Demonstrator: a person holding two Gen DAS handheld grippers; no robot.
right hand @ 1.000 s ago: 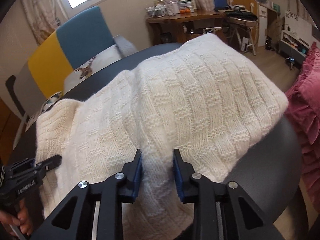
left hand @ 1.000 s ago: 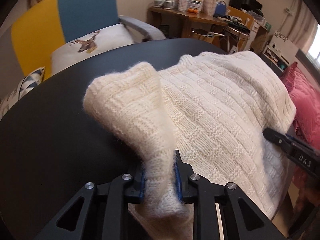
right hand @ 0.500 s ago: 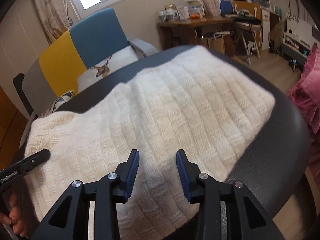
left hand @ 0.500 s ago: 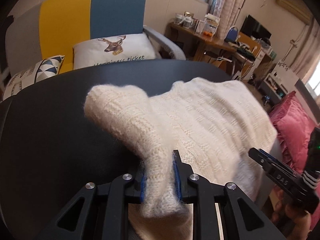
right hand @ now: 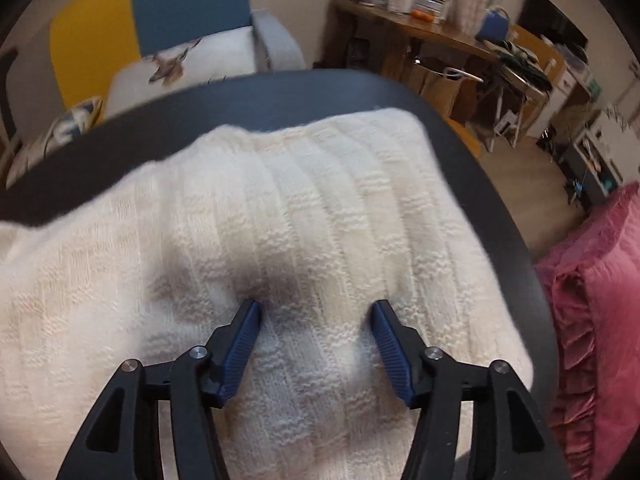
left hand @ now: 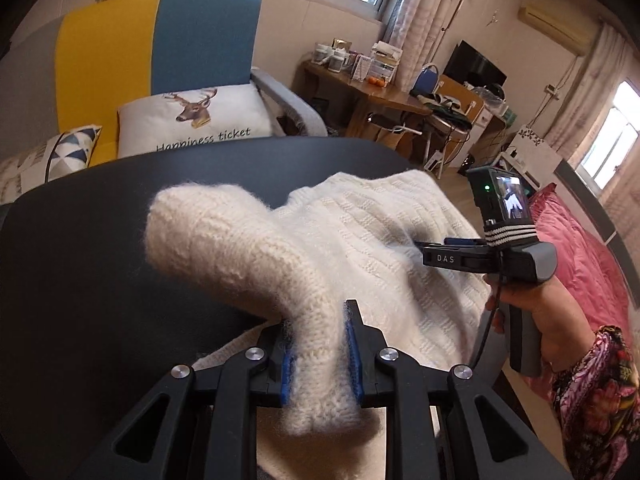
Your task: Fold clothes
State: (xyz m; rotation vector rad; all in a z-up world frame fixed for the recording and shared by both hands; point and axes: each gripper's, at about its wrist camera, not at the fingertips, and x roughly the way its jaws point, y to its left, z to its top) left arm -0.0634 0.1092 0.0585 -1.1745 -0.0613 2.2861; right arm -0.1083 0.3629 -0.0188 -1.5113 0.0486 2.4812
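The risk, as I judge it, is the raised fold slumping crooked once let go, since the cream chunky-knit sweater [left hand: 360,240] is soft and thick; it lies spread on the round black table [left hand: 80,280]; my left gripper [left hand: 318,354] is clamped on a rolled edge of the knit, angled down and lifted off the tabletop; my right gripper [right hand: 316,344], pitched steeply over the sweater, has just been opening its jaws, which now stand released with knit beneath but nothing pinched.
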